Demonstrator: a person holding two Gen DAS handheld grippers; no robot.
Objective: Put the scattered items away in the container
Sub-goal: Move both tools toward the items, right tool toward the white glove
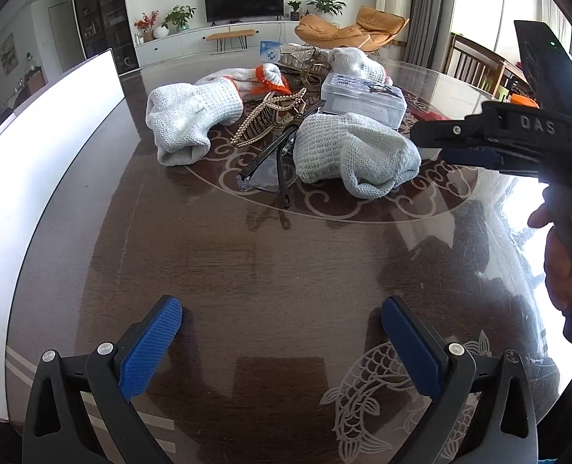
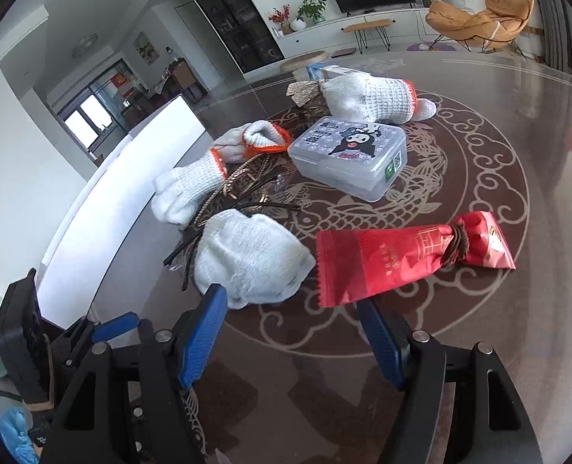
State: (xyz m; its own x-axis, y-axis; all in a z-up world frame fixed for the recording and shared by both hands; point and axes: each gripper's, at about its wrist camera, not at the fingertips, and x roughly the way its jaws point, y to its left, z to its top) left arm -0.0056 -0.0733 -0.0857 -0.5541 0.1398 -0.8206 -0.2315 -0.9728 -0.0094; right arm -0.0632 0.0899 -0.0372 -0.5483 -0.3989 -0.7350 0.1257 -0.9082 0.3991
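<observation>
The right gripper is held open and empty, just before a balled white glove and a red packet on the table. The left gripper is spread wide over bare wood. The white container is seen at the left.

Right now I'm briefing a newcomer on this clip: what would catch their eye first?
Probably the red packet, tied with a dark band, lying on the patterned table just ahead of the open right tool. Left of it sits a white knit glove over black glasses. Behind them is a clear plastic box with a cartoon label.
</observation>
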